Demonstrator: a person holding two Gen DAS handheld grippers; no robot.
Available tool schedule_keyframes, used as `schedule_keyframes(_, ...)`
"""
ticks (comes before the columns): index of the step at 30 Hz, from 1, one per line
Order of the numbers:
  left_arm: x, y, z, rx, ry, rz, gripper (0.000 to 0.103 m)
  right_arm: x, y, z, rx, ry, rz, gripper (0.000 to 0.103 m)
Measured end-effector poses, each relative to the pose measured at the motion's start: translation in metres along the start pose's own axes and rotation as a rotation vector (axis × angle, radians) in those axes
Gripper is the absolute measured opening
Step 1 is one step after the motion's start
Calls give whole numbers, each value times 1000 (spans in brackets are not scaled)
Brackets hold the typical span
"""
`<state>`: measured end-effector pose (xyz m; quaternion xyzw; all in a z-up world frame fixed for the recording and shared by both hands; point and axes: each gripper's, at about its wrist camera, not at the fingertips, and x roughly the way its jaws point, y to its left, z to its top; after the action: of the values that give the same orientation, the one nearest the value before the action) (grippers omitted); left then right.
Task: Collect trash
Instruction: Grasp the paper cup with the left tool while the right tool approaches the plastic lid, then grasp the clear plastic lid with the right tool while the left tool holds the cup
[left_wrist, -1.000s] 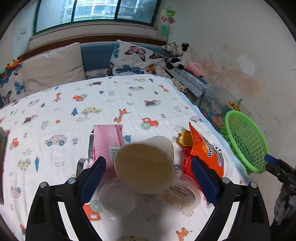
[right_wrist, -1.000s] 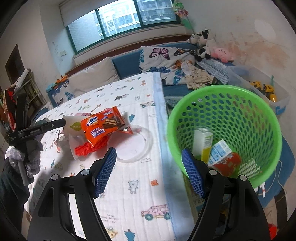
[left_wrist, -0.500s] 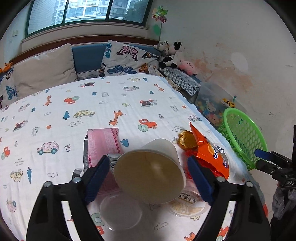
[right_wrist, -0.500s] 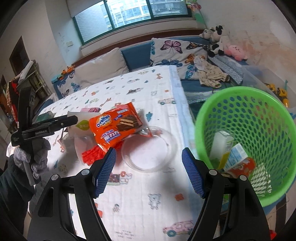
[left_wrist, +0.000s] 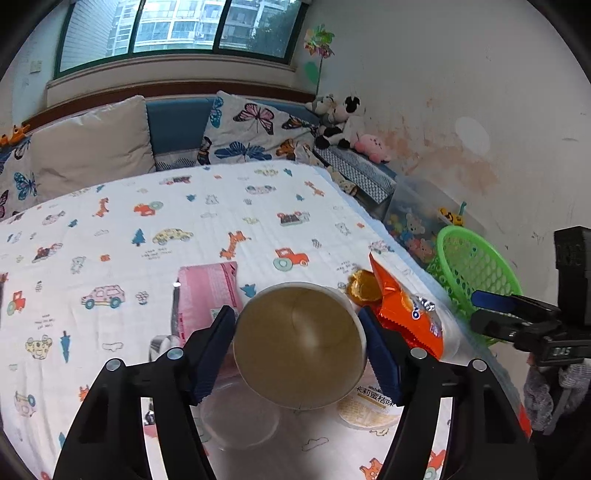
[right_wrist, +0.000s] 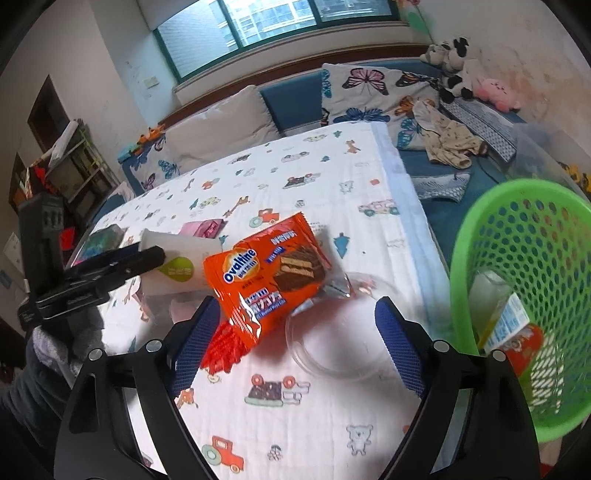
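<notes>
A white paper cup (left_wrist: 299, 343) lies on its side on the printed bedspread, mouth toward me. My left gripper (left_wrist: 295, 317) straddles it; its jaws are closing and both blue pads touch the cup's sides. From the right wrist the cup (right_wrist: 177, 266) shows with that gripper (right_wrist: 140, 258) along it. An orange Ovaltine wrapper (right_wrist: 266, 273) rests partly on a clear plastic lid (right_wrist: 340, 339). My right gripper (right_wrist: 297, 310) hovers just before them, jaws opening, nothing pressed between them. The green mesh basket (right_wrist: 524, 277) stands at the right and holds cartons and wrappers.
A pink packet (left_wrist: 207, 291), a gold foil wrapper (left_wrist: 362, 288), a clear lid (left_wrist: 240, 417) and a labelled tub (left_wrist: 369, 406) lie around the cup. Red plastic (right_wrist: 225, 343) sticks out under the orange wrapper. Cushions and plush toys line the far side; the bed edge runs beside the basket.
The left jaws have narrowed from wide apart until they meet the cup. The right gripper has swung left from the basket to the orange wrapper and lid, and its jaws have widened.
</notes>
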<state>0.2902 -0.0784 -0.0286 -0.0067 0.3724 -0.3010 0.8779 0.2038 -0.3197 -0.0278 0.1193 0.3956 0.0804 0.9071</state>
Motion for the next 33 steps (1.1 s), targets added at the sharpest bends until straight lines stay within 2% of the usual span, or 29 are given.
schedule_keyframes(5, -17, 4, 5, -10, -42, 5, 66, 3, -10, 0, 1, 11, -42, 86)
schedule_keyframes(14, -41, 5, 10, -28, -86, -8, 66, 7, -27, -32, -62, 77, -101, 91)
schedule_keyframes(25, -52, 3, 7, -38, -91, -6, 66, 41, -18, -41, -170, 139, -90, 96)
schedule_keyframes(31, -54, 3, 5, -40, -87, -3, 66, 57, -14, -40, -212, 141, -136, 96)
schedule_keyframes(33, -54, 3, 5, -41, -87, -3, 66, 57, -12, -41, -228, 135, -158, 90)
